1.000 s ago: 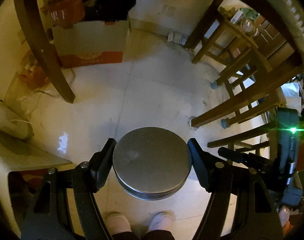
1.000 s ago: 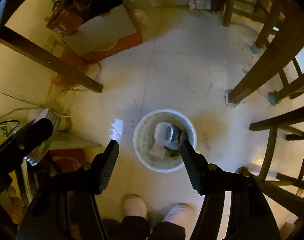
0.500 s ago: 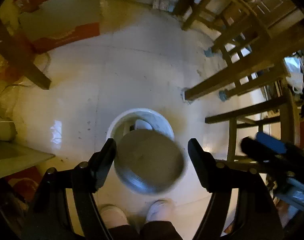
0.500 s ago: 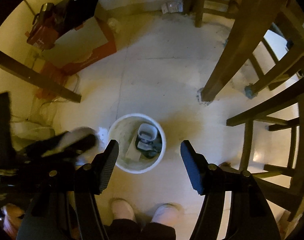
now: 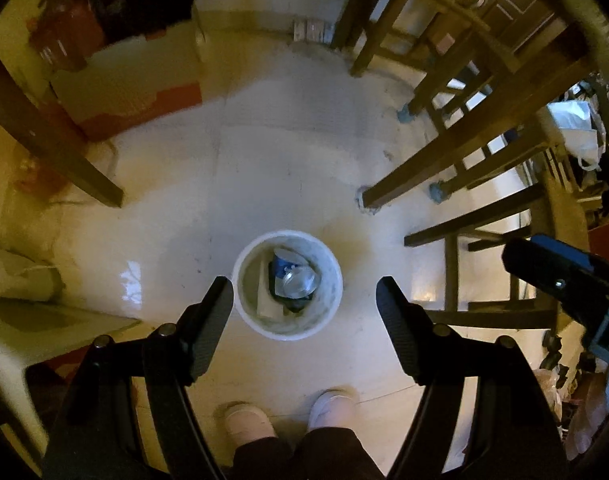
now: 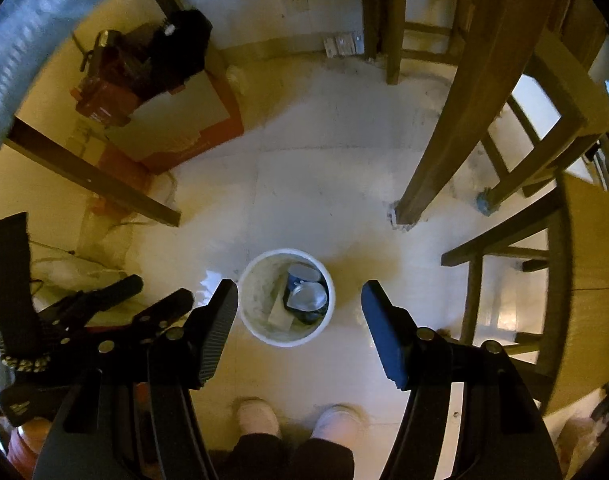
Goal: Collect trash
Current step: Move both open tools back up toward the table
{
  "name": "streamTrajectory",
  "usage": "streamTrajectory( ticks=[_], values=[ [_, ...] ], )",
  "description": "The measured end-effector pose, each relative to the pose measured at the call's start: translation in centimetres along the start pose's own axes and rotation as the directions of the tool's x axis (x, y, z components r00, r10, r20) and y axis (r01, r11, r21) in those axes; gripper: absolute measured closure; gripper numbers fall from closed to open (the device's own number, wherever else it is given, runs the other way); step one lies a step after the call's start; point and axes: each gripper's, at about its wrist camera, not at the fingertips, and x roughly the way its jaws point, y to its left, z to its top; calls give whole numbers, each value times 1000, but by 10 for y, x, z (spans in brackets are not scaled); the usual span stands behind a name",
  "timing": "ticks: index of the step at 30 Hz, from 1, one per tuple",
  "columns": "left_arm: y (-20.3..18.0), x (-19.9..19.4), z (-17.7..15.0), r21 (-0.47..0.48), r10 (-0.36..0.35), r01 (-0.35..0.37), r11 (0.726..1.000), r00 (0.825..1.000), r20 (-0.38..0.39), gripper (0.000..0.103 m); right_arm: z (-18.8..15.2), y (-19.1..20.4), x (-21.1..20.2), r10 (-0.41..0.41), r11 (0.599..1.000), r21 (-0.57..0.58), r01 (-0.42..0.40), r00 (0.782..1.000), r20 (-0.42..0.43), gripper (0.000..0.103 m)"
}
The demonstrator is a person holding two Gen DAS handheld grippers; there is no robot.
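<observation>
A white round bin (image 5: 331, 309) stands on the pale tiled floor, straight below both grippers. Inside it lie a round silver metal lid (image 5: 300, 280), a dark blue container and a flat piece of card. My left gripper (image 5: 304, 283) hangs high above the bin, open, with nothing between its fingers. In the right wrist view the same bin (image 6: 249, 312) and lid (image 6: 309, 295) show between the fingers of my right gripper (image 6: 299, 286), which is open and empty too. The left gripper's fingers (image 6: 160, 308) show at that view's left edge.
Wooden table legs (image 5: 436, 164) and chairs (image 5: 464, 240) crowd the right side. Another leg (image 5: 64, 160) slants at the left. A white and orange cardboard box (image 5: 136, 84) sits at the back left. The person's two light slippers (image 5: 248, 424) stand just behind the bin.
The metal lid that sat between the left gripper's fingers has dropped into the bin. Both grippers have risen, so the bin looks smaller.
</observation>
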Motion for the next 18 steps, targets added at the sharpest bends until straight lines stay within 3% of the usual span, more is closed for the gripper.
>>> streamTrajectory(
  ticks=[8,18],
  values=[
    [-15,-130,24,11,5,-7,1000,989,150,30,19,23,-97,5,1000,-5,-5,997,80,42],
    [-42,-296,30,52,1,-17,999,953,304,30,32,63,-242,-13,998,-50,25,973,230,42]
  ],
)
